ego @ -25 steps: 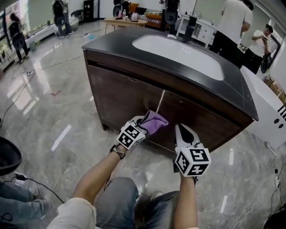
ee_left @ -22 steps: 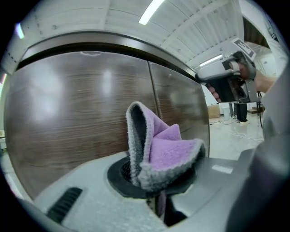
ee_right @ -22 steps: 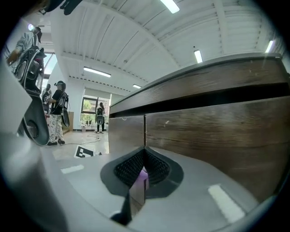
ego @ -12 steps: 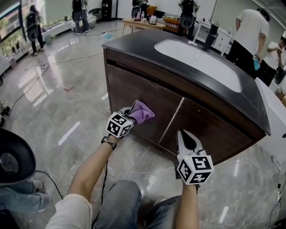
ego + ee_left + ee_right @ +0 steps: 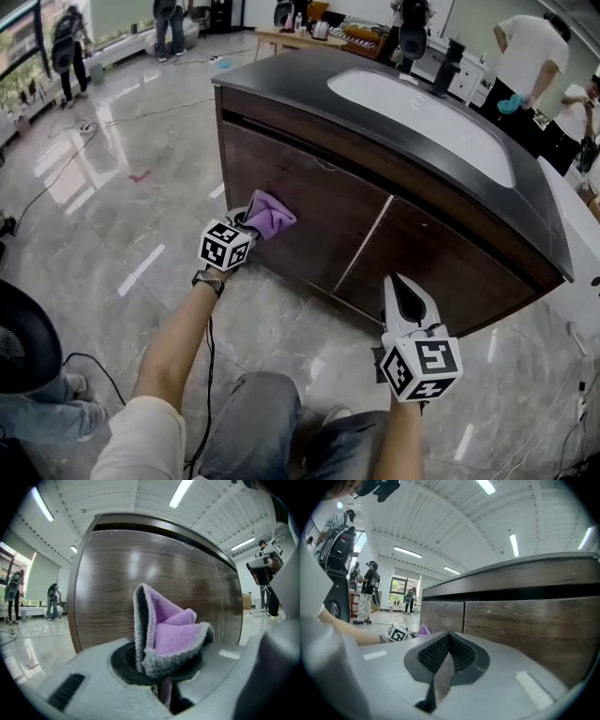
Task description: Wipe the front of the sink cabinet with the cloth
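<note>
Dark wood cabinet front (image 5: pixel 309 192) ahead: your left claw (image 5: pixel 249 223) clamps the cloth (image 5: pixel 272 211), right claw (image 5: pixel 403 295) is closed and empty. Press flat, overlap strokes.

Cloth (image 5: pixel 270 214) is purple, grey-edged; cabinet (image 5: pixel 314 211) dark brown wood-grain; countertop (image 5: pixel 281 86) black.

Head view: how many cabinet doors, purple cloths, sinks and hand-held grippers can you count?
Cabinet doors: 2, the left door and the right door
Purple cloth: 1
Sink: 1
Hand-held grippers: 2, the left hand-held gripper and the right hand-held gripper
Total: 6
</note>
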Available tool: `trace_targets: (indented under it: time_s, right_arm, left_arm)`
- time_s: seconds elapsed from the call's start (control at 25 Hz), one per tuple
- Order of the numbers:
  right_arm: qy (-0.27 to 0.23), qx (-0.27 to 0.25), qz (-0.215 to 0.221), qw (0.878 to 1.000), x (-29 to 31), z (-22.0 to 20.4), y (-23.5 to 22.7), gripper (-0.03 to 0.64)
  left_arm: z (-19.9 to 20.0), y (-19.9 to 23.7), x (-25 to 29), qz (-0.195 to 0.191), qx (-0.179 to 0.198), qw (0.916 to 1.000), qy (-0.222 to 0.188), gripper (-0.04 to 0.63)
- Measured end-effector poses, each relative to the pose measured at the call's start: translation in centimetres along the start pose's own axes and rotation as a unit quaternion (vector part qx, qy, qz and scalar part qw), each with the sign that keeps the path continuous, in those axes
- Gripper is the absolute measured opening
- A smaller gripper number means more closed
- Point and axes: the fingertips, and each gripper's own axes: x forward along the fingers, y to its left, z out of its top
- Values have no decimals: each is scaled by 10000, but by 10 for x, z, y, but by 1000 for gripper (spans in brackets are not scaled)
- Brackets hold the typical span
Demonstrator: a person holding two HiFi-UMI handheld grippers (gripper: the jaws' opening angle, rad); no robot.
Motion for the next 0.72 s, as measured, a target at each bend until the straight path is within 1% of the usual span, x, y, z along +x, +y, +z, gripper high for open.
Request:
trace_targets:
  time_s: [0.08,0.24,0.36,0.48,0.56,0.6,0.68,0.72]
  right_arm:
    - [11,-55,-37,10000,-6,0,1,8]
    - [-16,-123,-163,9998,-18,3,-1,8]
    - [-50,-100,-163,9998,-26,6,-2,8]
    - [-33,-74,-164,9998,-32,6,-1,8]
    - [-45,-69,-147,9999,-35,6,2,8]
    - [-50,-66,-139,9999,-36,7,4,8]
    - [-45,-61,-138,9999,-40,7,5,8]
    - [-43,-64,-148,9999,-42,7,5,8]
  left_arm:
    - [-6,19,-5,212,-104,9997,39,52]
    - [-18,59,-15,597,-531,9968,0,55]
    - [-23,90,-25,1141,-856,9898,-53,51]
    - [-29,120,-38,1690,-1133,9791,-55,50]
    - [-36,140,-51,2078,-1305,9694,-58,49]
    - [-40,149,-59,2287,-1420,9630,-86,49]
    - [-54,165,-76,2688,-1716,9476,-187,49]
    - [-63,169,-83,2823,-1875,9405,-256,49]
